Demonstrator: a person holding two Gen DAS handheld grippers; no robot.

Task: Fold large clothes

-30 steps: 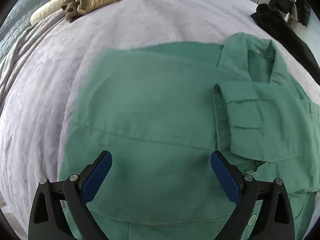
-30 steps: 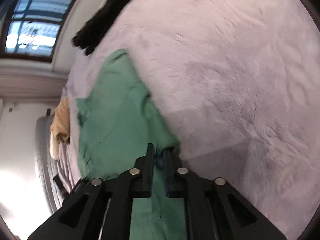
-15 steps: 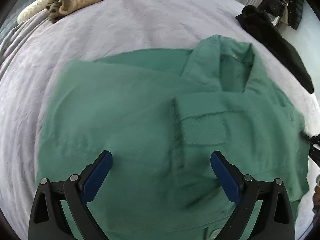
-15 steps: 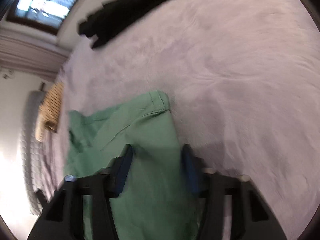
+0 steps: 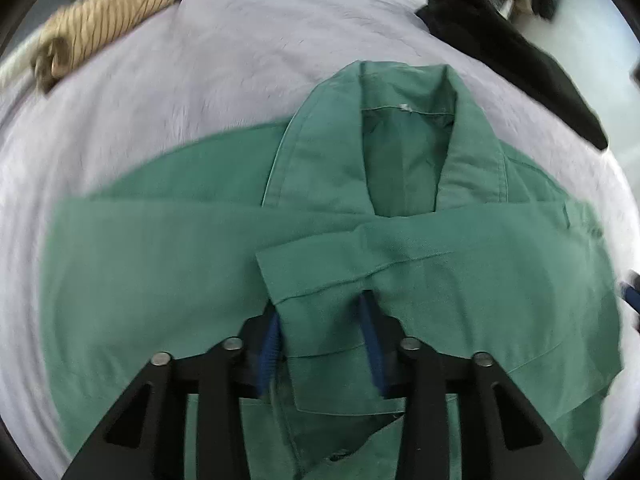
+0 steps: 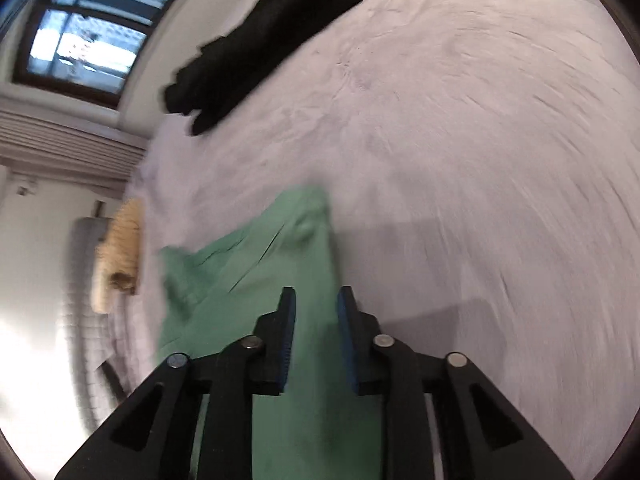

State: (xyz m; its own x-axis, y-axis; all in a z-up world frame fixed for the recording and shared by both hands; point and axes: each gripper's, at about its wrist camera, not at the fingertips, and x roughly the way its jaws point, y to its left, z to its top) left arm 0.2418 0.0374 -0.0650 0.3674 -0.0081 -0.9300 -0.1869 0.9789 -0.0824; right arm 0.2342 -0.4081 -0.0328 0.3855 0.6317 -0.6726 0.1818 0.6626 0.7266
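Observation:
A green collared shirt lies on the pale lilac bed cover, collar at the far side, both sleeves folded across the chest. My left gripper is over the middle of the shirt, its blue-padded jaws partly closed with a folded sleeve cuff between them; they do not visibly clamp it. In the right wrist view the shirt runs under my right gripper, whose jaws stand a little apart over its edge, holding nothing.
A black garment lies at the bed's far right, also in the right wrist view. A tan striped garment lies at the far left. A window and a wall are beyond the bed.
My right gripper let go of the green cloth and opened. My left gripper moved right over the shirt's middle and narrowed from wide open around the sleeve cuff.

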